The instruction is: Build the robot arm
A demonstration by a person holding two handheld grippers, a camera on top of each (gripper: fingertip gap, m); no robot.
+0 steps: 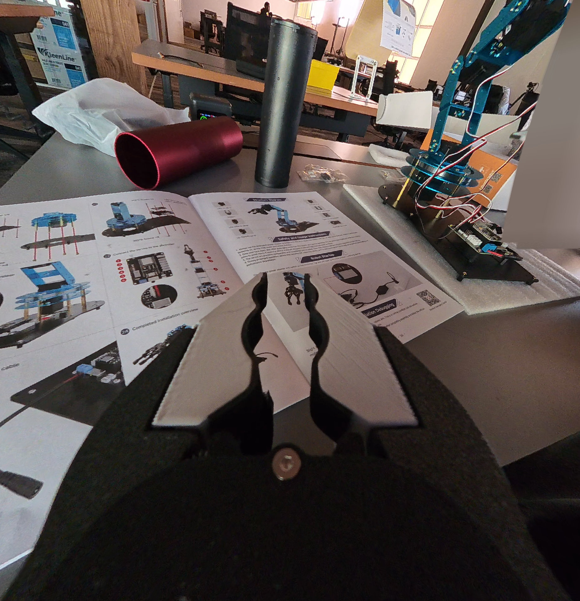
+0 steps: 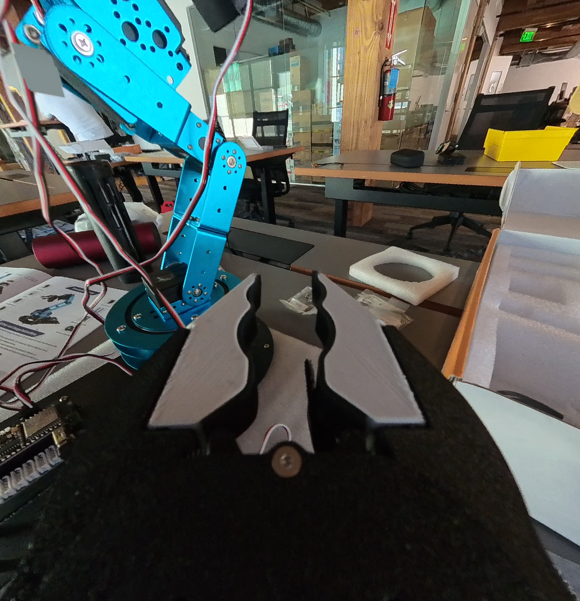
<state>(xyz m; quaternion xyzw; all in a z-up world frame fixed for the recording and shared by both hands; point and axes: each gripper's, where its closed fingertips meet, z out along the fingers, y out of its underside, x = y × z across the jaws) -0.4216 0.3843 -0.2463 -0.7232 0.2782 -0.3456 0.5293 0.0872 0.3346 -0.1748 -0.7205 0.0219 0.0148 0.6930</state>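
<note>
Left gripper: held apart with a narrow gap between the fingers, nothing gripped; it is poised above the open manual.
Manual: spread flat on the grey counter, directly beneath and ahead of the left gripper, its right-hand page seen through the gap.
Red tube: laid on its side beyond the manual, ahead and to the left of the left gripper, open end turned toward it.
Black tube: stood upright just right of the red tube, straight ahead of the left gripper and well apart from it.
Right gripper: parted and empty, fingers not touching anything.
Blue robot arm: mounted on a round blue base just left of the right gripper's left finger; the links are leaned up and away to the left.
Wires: red, white and black leads are draped from the arm down to a circuit board at the near left of the right gripper.
Foam ring: laid on the counter ahead and to the right of the right gripper.
Small bags: clear packets lie between the foam ring and the right gripper's fingertips.
Foam-lined box: open at the far right of the right gripper.
</note>
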